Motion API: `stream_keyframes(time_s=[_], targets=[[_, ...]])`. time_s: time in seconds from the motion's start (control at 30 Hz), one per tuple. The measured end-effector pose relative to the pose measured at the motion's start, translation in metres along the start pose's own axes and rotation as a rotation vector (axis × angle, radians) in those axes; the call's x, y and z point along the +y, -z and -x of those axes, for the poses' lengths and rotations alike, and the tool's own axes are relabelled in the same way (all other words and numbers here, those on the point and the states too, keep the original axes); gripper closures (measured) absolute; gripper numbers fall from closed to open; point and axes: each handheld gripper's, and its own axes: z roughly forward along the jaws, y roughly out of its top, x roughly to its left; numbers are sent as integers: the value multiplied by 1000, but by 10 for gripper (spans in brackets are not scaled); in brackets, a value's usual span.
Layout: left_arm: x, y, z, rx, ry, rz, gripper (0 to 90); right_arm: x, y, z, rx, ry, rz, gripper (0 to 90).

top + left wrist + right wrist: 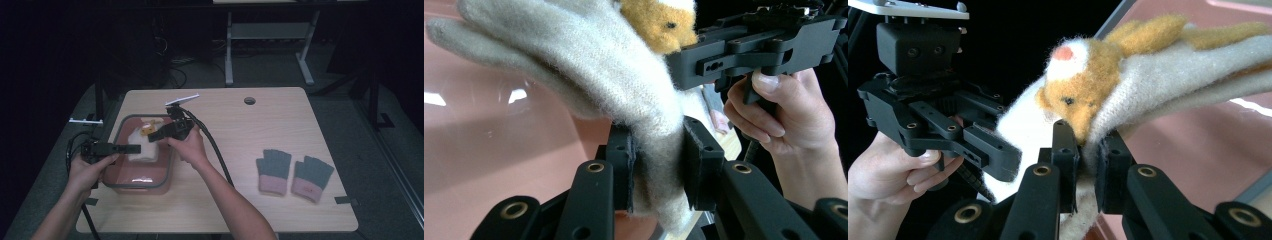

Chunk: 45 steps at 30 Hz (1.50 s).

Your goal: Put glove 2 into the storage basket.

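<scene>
A cream woolly glove [143, 150] with an orange animal face [1073, 95] hangs over a pink bin [169, 170] at the table's left. My left gripper [134, 148] comes in from the left and is shut on the glove. In the left gripper view its jaws [659, 150] pinch the glove's cuff end [656, 170]. My right gripper [154, 136] reaches in from the right, shut on the same glove. In the right gripper view its jaws [1088, 145] clamp the woolly edge just under the animal face. The two grippers sit close together above the bin.
A pair of grey fingerless gloves with pink cuffs [273, 170] [311, 177] lies flat on the right half of the wooden table [235, 130]. A cable [215, 147] trails from the right gripper across the table. A round hole [249, 100] sits near the far edge.
</scene>
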Motion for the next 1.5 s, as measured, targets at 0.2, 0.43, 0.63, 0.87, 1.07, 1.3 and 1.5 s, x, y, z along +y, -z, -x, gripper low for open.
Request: stream_keyframes(time_s=[0.2,0.43,0.63,0.87,1.07,1.3,1.5], targets=[[-1,-2,-7,21,20,-13,694,0,-10,6,-4,-14,-17,812],[-4,-5,-15,32,38,-30,694,-3,-19,14,-16,-26,-36,811],[-6,-8,-20,50,50,-47,694,-6,-26,18,-27,-39,-54,804],[-10,-13,-26,81,53,-71,694,-9,-35,21,-61,-46,-89,791],[-12,-16,-28,94,59,-82,694,-10,-38,22,-89,-45,-113,769],[-14,-20,-31,115,71,-99,694,-10,-35,21,-139,-28,-131,737],[-15,-23,-32,122,64,-113,694,-11,-28,20,-167,-14,-145,719]])
